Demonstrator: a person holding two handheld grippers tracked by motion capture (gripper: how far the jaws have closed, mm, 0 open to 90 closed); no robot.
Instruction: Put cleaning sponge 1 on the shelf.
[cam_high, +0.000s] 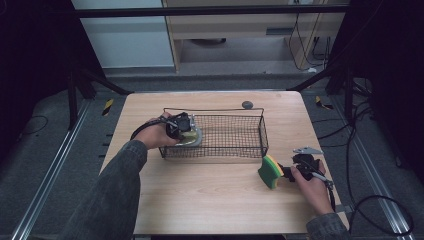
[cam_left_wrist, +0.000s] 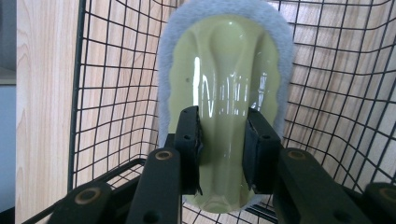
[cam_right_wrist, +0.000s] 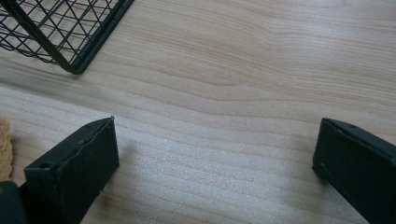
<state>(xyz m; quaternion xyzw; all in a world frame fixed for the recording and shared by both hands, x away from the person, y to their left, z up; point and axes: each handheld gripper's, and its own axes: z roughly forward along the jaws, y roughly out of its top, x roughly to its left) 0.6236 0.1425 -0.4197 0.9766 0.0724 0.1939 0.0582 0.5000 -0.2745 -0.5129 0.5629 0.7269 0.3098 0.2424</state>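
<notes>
A scrubber with a glossy pale-green handle and a grey pad (cam_left_wrist: 229, 56) sits in the left end of a black wire basket (cam_high: 220, 150). My left gripper (cam_left_wrist: 224, 126) is shut on the handle, one jaw on each side. From above, the left gripper (cam_high: 186, 131) reaches over the basket's left wall onto the scrubber (cam_high: 194, 139). A yellow-and-green sponge (cam_high: 270, 171) stands on the table in front of the basket's right corner. My right gripper (cam_high: 286, 172) is just right of it, low over the wood. Its jaws are wide apart in the right gripper view (cam_right_wrist: 215, 135), open, with bare wood between them. The sponge's edge (cam_right_wrist: 4, 149) is outside the left jaw.
The basket's mesh (cam_left_wrist: 116, 70) surrounds the scrubber, and its near corner (cam_right_wrist: 70, 32) lies ahead of the right gripper. A small dark round object (cam_high: 247, 104) rests behind the basket. The wooden table (cam_high: 210, 195) has free room along its front.
</notes>
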